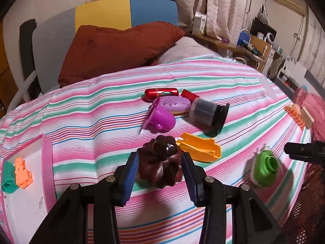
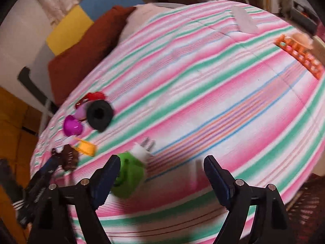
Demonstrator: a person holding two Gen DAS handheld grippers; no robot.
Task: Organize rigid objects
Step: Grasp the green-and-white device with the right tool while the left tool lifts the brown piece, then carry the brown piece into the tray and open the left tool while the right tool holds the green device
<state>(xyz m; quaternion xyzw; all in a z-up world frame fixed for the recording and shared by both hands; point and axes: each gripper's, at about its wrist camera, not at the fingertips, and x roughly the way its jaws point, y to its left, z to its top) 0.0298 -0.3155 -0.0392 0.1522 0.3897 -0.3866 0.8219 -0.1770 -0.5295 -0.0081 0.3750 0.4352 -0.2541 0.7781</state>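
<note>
Left fingers (image 1: 133,169): ribbed blue pads sit on either side of the brown fluted mould (image 1: 159,161), touching or nearly so; I judge them clenched on it, though whether it is lifted off the bed (image 1: 101,105) cannot be told.
Grip advice: the mould's scalloped wall gives uneven contact, so squeeze across its widest flutes, keep the pads level, and lift straight before swinging aside.
Just beyond the left fingers: the orange lid (image 1: 200,147) lies touching or just behind the mould; raise the mould clear so it does not drag the lid.
Farther ahead: the purple cup (image 1: 159,117), lilac soap (image 1: 174,104), red tube (image 1: 161,92) and black-capped jar (image 1: 209,112) lie clustered.
Far left of the left fingers: a pink-rimmed tray (image 1: 47,152) holds a green piece (image 1: 8,178) and an orange piece (image 1: 23,172), likely the sorting place.
Right fingers (image 2: 110,174): spread wide, holding nothing; the view is blurred.
Beside the right fingers: the green-capped bottle (image 2: 130,175) lies against the left pad, not between them; centre over it before closing.
</note>
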